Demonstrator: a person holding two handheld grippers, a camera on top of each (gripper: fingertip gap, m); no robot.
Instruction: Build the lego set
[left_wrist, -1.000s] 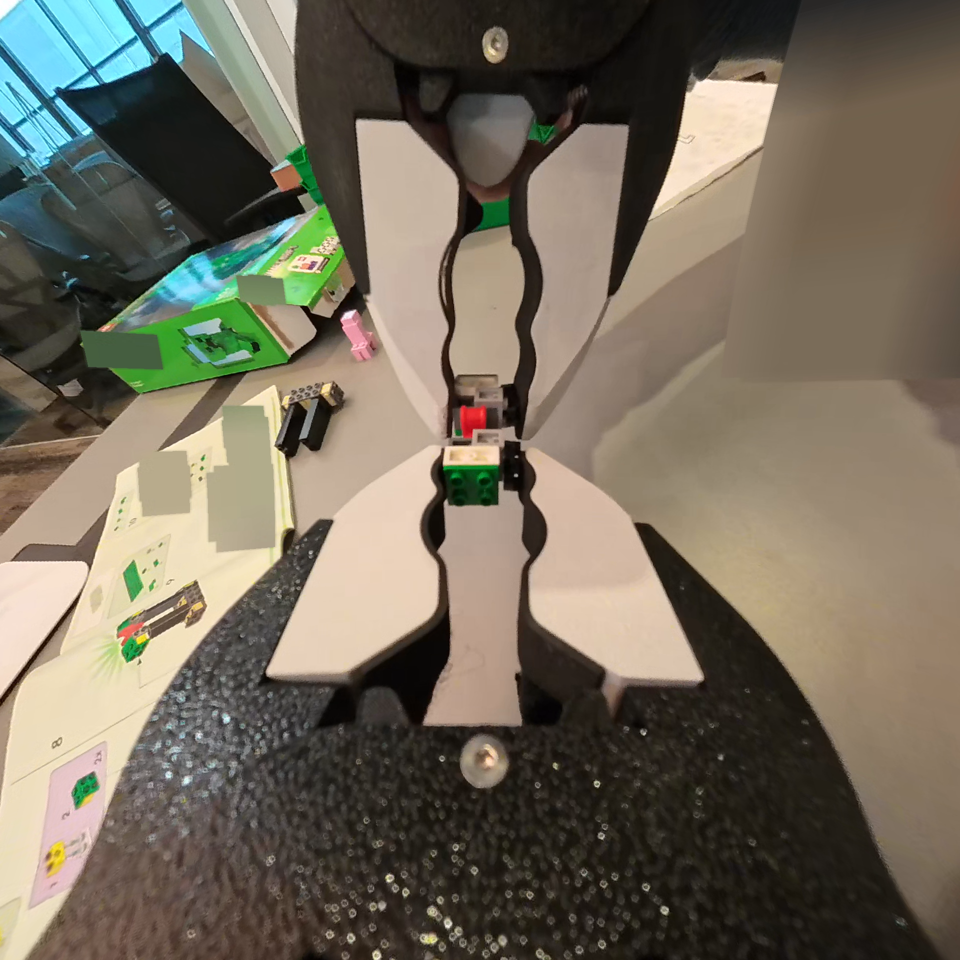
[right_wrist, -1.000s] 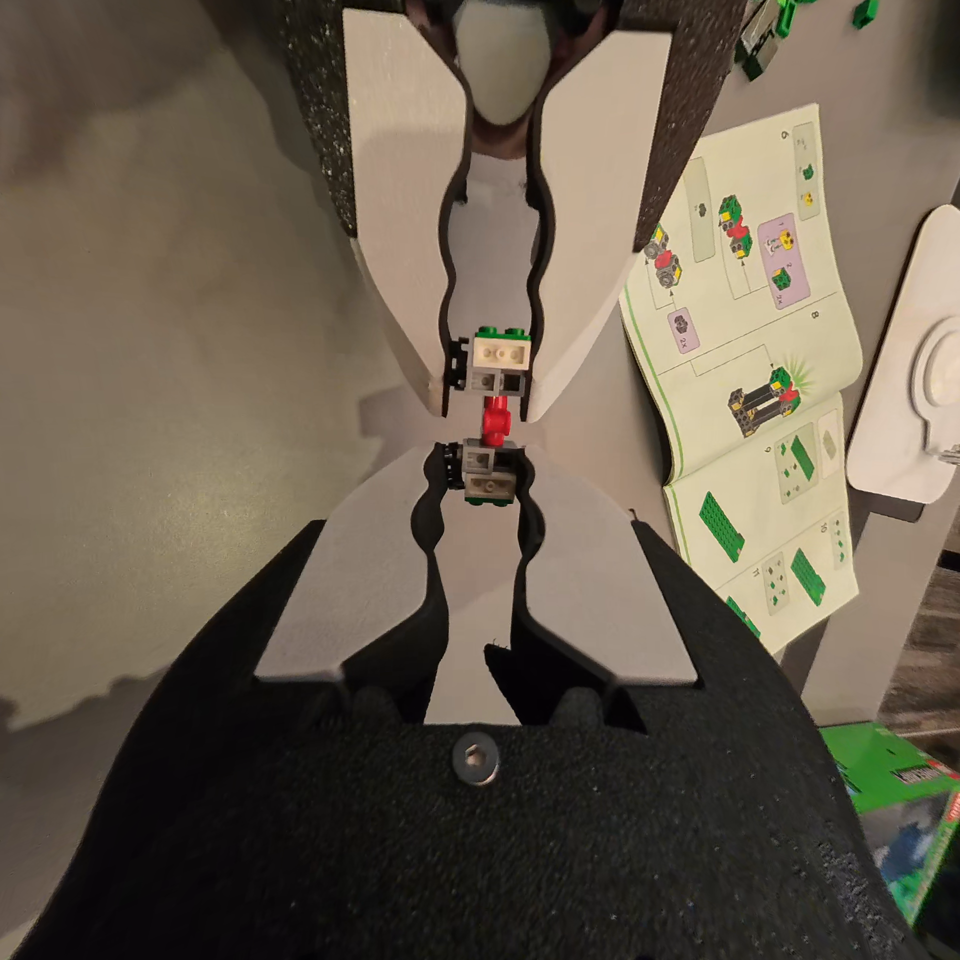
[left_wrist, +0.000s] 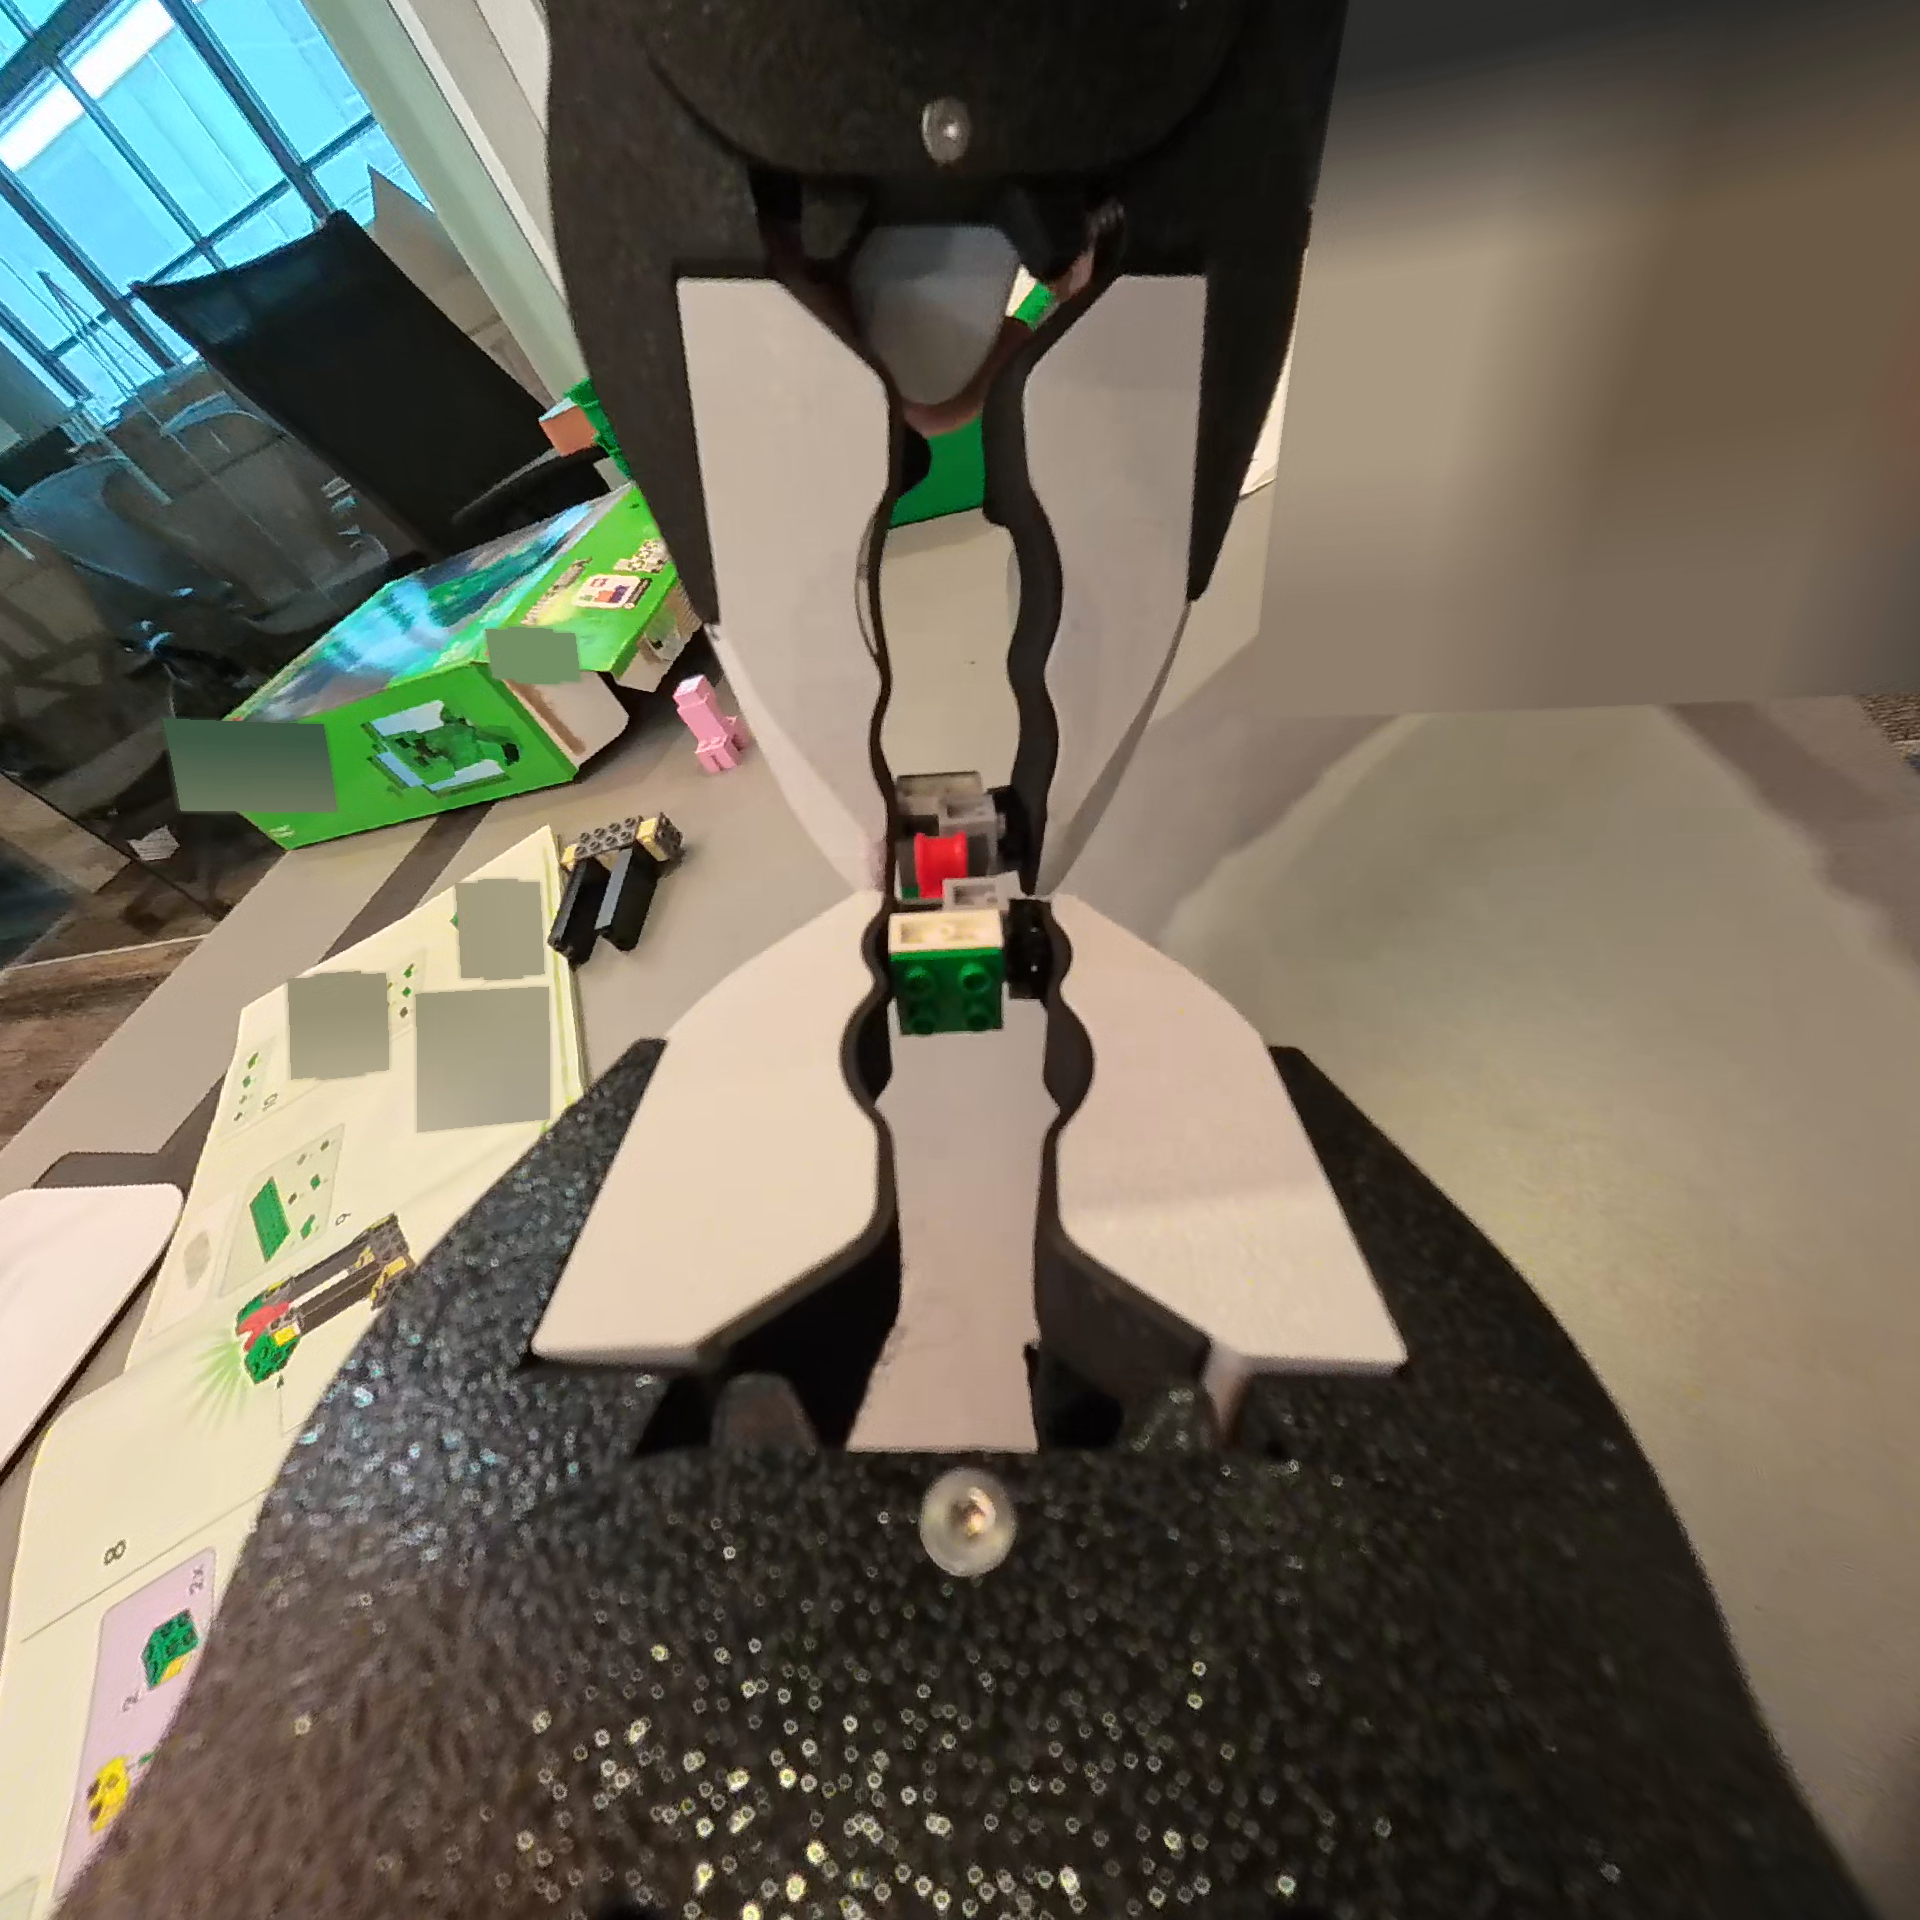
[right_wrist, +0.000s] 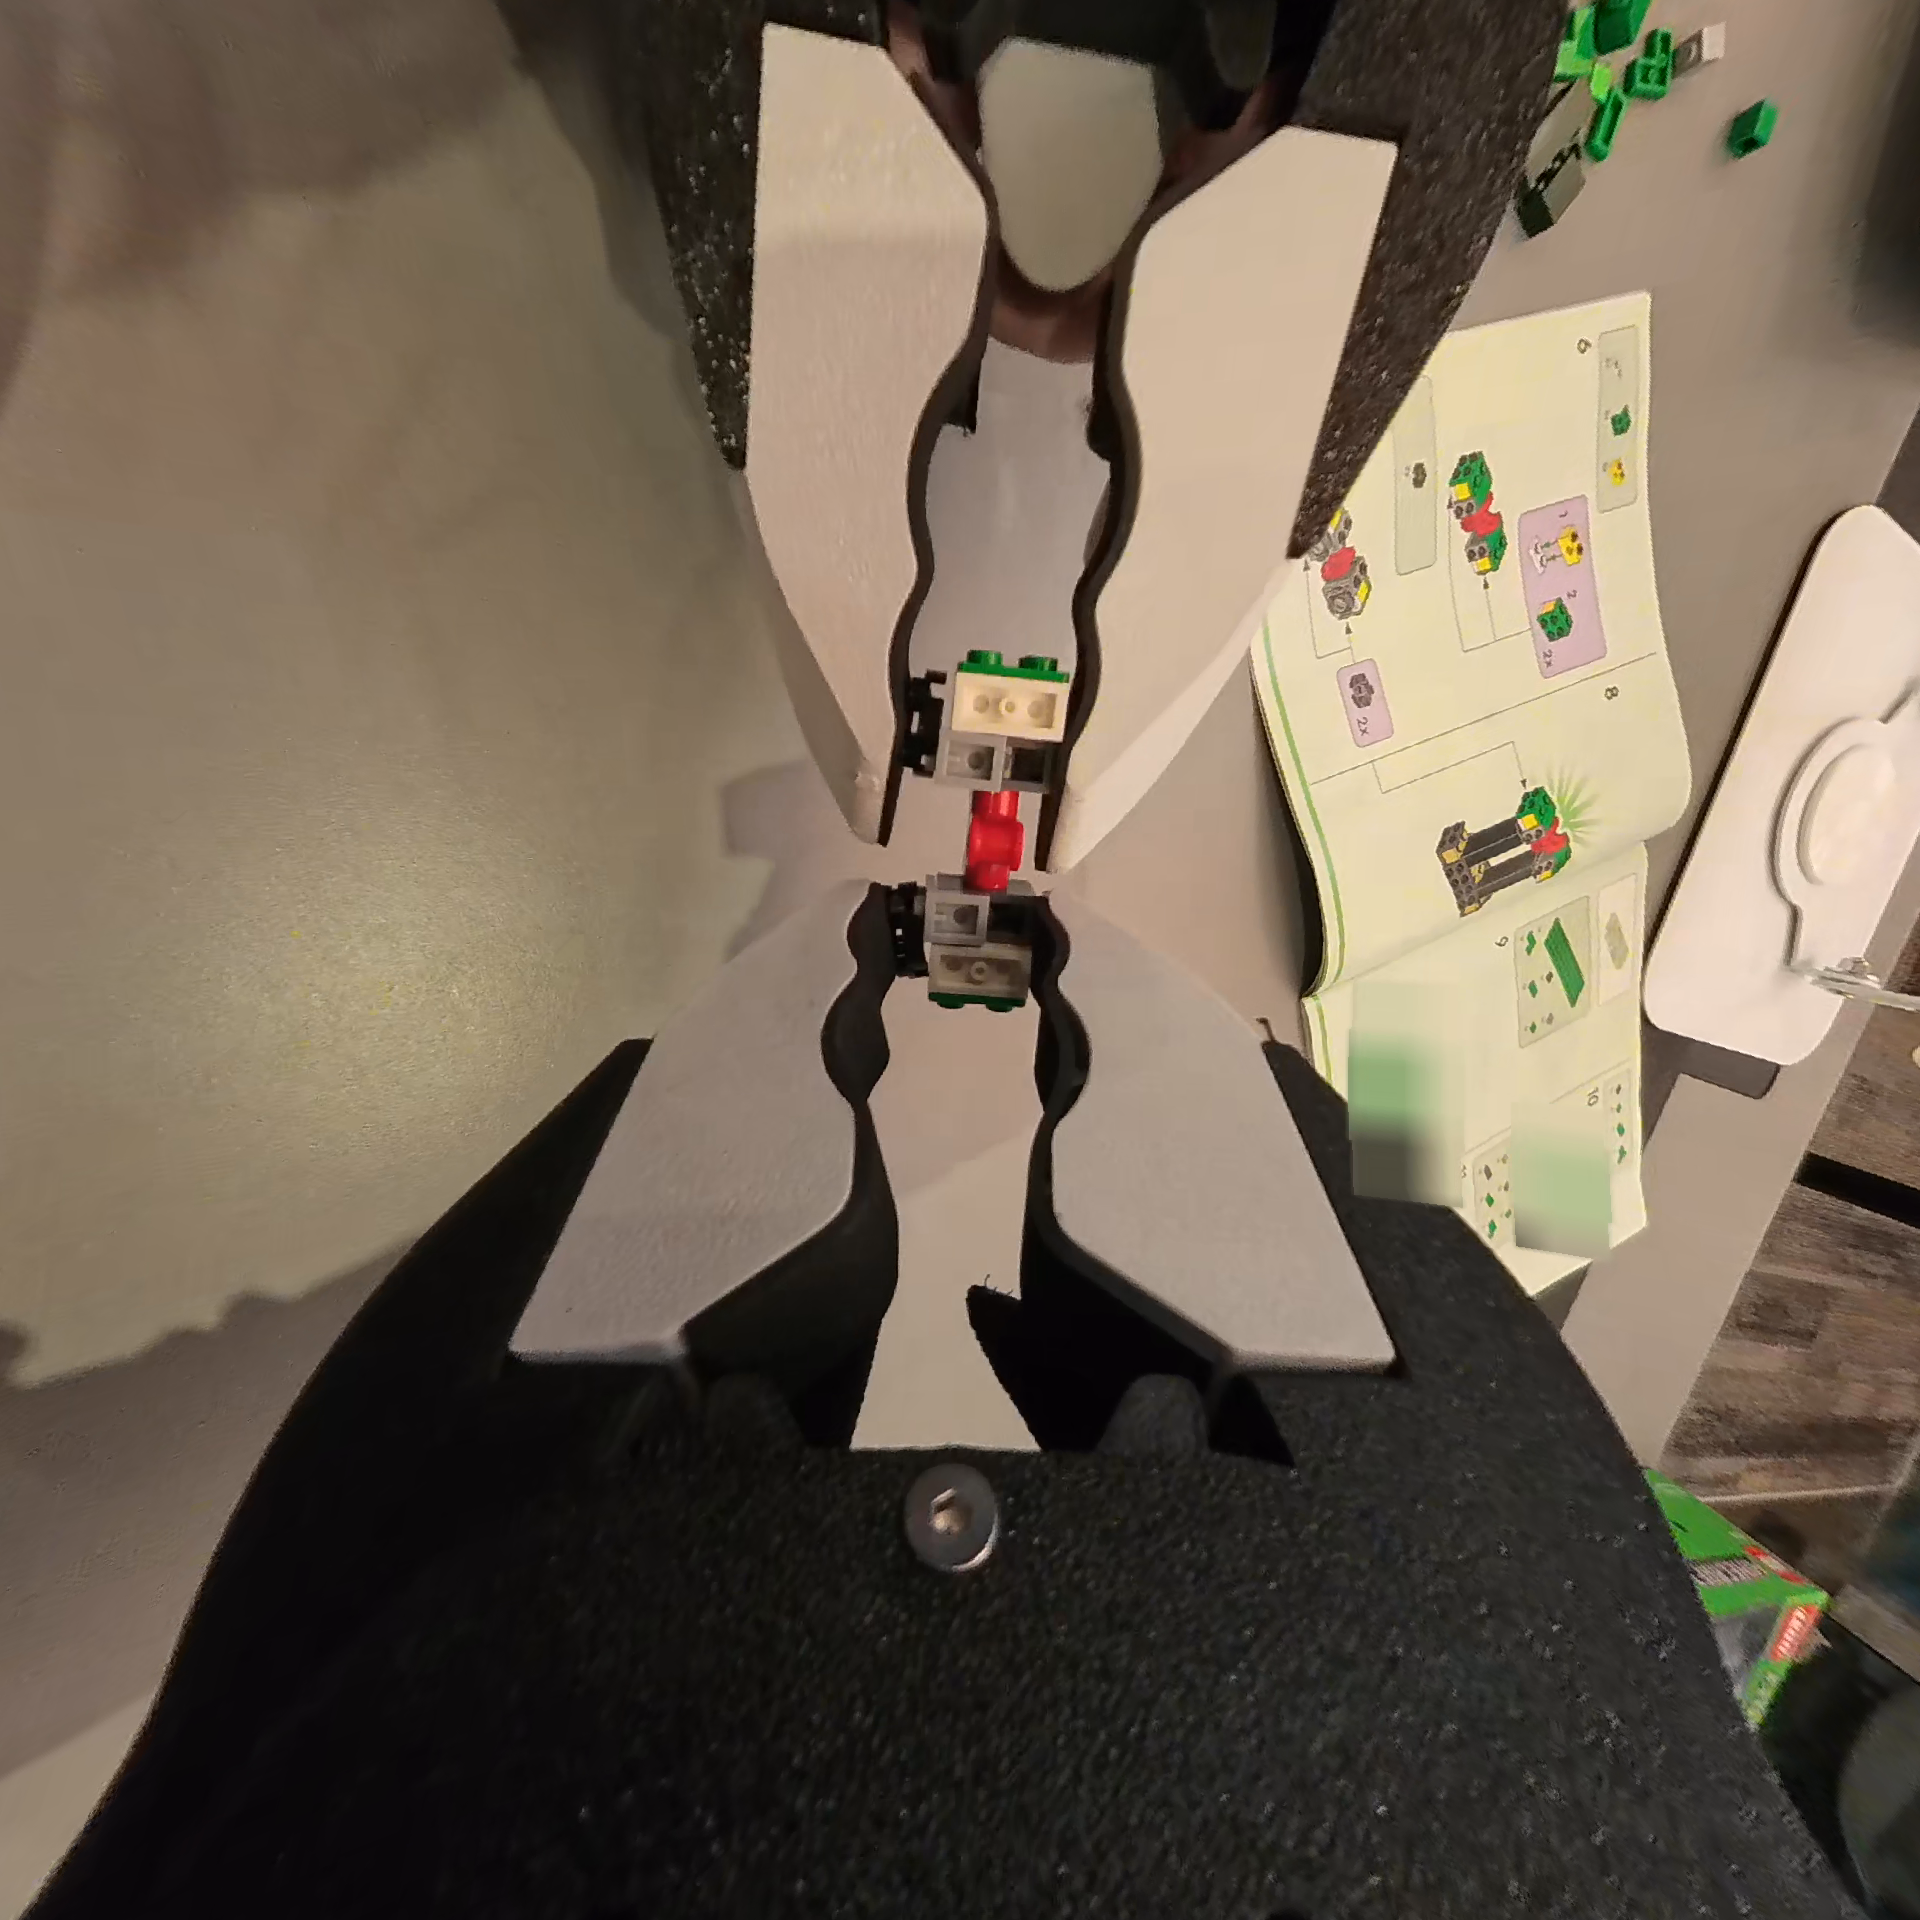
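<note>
On the left of the bench (left_wrist: 1507, 1039) lie a green box (left_wrist: 416, 717) and an open booklet (left_wrist: 343, 1132). Near them are a black piece (left_wrist: 613, 883) and a pink figure (left_wrist: 710, 717). The left gripper (left_wrist: 961, 961) has its jaws clenched on a green and white block (left_wrist: 948, 977). A red part (right_wrist: 992, 840) joins it to a grey block (right_wrist: 971, 940). The right gripper (right_wrist: 971, 935) faces it tip to tip, jaws clenched on the grey block. Both blocks are up off the bench. Loose green bricks (right_wrist: 1621, 83) lie far right.

An office: tall glass windows (left_wrist: 114, 177), a black office chair (left_wrist: 343, 384) and a grey bench (left_wrist: 1507, 1039) holding an open instruction booklet (right_wrist: 1475, 790).
</note>
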